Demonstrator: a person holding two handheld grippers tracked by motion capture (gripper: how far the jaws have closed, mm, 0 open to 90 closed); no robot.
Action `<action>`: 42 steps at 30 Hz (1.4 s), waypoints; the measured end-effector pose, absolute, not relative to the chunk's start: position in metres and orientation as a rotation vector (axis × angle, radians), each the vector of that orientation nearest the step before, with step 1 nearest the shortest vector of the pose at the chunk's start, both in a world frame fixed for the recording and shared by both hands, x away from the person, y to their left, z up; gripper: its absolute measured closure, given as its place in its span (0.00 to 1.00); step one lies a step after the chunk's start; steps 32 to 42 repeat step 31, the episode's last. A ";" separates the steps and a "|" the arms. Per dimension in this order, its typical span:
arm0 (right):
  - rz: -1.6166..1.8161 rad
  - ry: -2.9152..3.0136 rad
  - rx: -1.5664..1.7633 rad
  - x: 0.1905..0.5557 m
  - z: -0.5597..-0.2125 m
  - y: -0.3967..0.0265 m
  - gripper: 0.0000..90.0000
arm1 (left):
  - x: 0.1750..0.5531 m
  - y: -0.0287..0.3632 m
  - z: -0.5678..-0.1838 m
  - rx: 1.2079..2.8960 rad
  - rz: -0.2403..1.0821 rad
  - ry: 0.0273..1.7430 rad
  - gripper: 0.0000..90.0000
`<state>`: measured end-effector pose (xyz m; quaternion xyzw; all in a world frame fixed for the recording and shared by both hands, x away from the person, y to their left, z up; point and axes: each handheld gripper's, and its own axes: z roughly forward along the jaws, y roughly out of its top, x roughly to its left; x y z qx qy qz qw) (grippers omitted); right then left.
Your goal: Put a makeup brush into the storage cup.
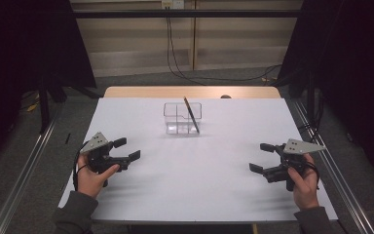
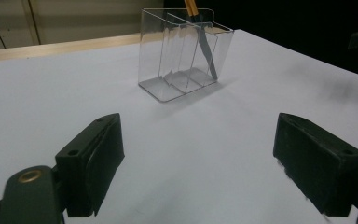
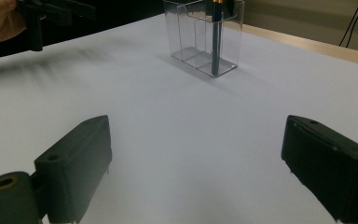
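Black left tool [image 1: 129, 149] and right tool [image 1: 259, 157] hover low, jaws apart, flanking the clear organizer [image 1: 182, 117].

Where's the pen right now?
In the high view the pen leans in the clear organizer's right compartment, mid-table toward the far edge, apart from both grippers.

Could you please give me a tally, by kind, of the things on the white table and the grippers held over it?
Clear organizer: 1
Pen, leaning inside it: 1
Grippers, left and right, both open and empty: 2
Total: 4
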<state>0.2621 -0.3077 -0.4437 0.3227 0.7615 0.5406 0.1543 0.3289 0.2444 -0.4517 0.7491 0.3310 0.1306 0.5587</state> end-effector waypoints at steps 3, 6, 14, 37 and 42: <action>1.546 2.177 0.926 0.262 -0.444 -0.308 0.09 | 0.327 0.245 -0.451 1.763 0.316 0.783 0.18; 1.543 2.173 0.938 0.260 -0.444 -0.310 0.09 | 0.326 0.245 -0.450 1.761 0.315 0.780 0.18; 1.542 2.172 0.937 0.260 -0.443 -0.312 0.09 | 0.321 0.247 -0.447 1.775 0.322 0.768 0.17; 1.499 2.206 0.928 0.262 -0.445 -0.311 0.08 | 0.312 0.253 -0.443 1.773 0.326 0.750 0.15; 1.499 2.206 0.928 0.262 -0.445 -0.311 0.08 | 0.312 0.253 -0.443 1.773 0.326 0.750 0.15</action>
